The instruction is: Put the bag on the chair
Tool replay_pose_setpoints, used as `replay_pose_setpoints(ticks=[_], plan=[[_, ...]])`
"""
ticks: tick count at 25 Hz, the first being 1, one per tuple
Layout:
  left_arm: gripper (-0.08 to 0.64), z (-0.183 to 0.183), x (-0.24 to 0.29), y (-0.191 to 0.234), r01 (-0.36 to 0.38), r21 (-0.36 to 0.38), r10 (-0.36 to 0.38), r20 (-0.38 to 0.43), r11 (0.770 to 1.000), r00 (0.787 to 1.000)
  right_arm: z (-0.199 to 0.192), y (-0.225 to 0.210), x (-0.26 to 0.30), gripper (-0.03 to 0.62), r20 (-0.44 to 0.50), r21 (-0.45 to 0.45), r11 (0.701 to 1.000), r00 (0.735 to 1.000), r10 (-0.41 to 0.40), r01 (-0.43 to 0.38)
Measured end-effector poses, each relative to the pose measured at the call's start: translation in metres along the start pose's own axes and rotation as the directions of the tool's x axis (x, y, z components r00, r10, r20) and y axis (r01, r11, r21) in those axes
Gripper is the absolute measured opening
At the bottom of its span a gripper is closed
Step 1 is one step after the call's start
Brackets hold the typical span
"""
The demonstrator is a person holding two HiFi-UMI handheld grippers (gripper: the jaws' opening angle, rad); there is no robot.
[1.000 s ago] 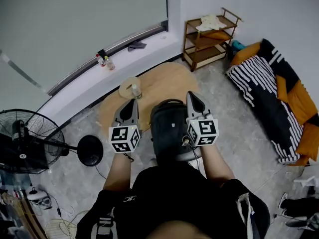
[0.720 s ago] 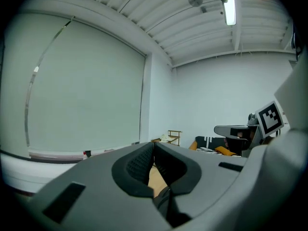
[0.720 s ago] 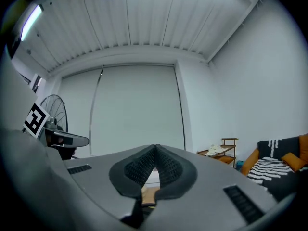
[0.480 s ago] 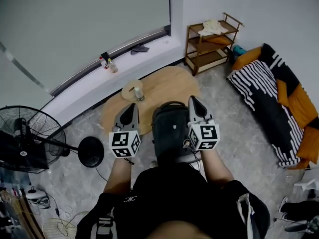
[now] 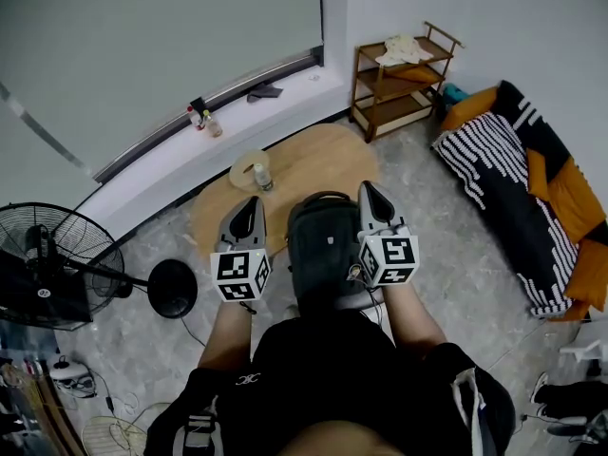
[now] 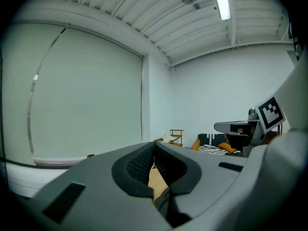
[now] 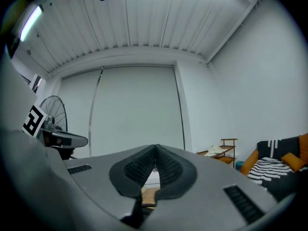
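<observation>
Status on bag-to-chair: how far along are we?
Done, seemingly: the black backpack sits upright on a grey seat, likely the chair, though it is mostly hidden. In hand: nothing. The left gripper and right gripper flank the bag, both shut and empty. Left: probably only drawing the grippers away.

Head camera: high up, looking steeply down at floor [image 5: 446, 245]. Both gripper cameras: low, facing level toward window blind [image 5: 142, 55]. All three views share corner shelf [image 5: 399, 72].
</observation>
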State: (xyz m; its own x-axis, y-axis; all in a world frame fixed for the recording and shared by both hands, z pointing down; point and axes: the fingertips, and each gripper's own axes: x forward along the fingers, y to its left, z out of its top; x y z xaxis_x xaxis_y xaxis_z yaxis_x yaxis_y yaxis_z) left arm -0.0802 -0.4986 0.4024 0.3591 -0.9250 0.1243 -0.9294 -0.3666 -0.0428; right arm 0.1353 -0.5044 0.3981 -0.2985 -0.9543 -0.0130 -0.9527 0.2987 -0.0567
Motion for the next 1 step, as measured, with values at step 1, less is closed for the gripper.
replay_pose_setpoints(ticks=[1], plan=[[0.021,0.0000,0.0008,-0.0001,0.000,0.000,0.000,-0.002,1.000,1.000,0.0001,-0.0003,0.0008,0.014,-0.001,0.000,1.000,1.000,0.000,0.000]])
